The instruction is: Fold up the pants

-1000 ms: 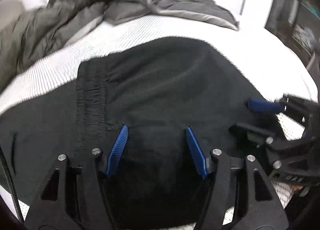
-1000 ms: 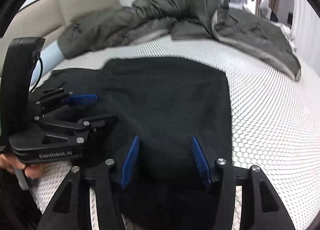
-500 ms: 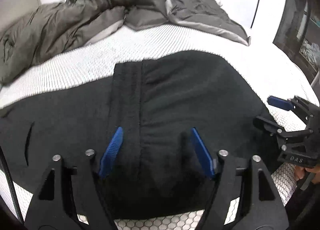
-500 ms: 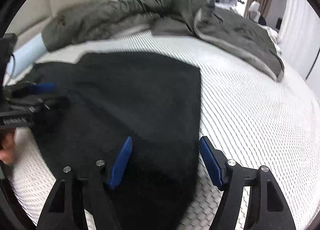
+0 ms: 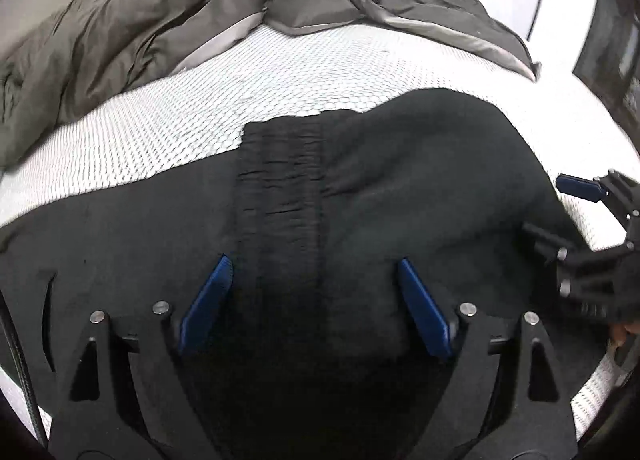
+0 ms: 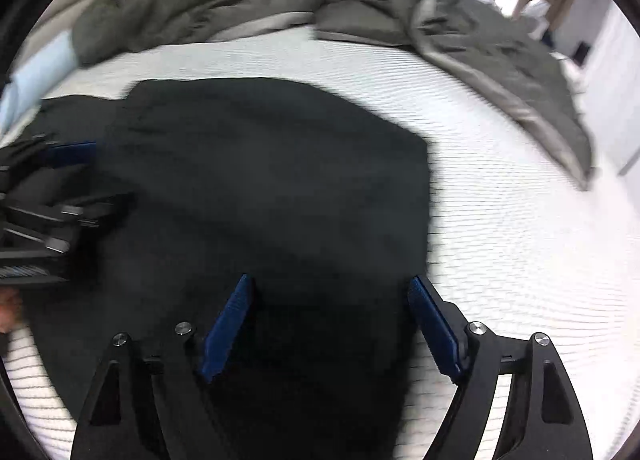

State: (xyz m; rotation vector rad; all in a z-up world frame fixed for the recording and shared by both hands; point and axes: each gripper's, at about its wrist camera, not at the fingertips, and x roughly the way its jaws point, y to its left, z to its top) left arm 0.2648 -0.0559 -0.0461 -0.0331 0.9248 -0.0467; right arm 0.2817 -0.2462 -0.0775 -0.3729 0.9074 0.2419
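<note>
Both sets of jaws stand wide apart and hold nothing. From where I stand, the left gripper hangs over the gathered waistband of the black pants, which lie spread on the white bed; the right gripper hangs over their right-hand edge. That cloth looks soft, limp and light, likely to sag, so I'd pinch an edge or the thicker waistband, not the flat middle.
</note>
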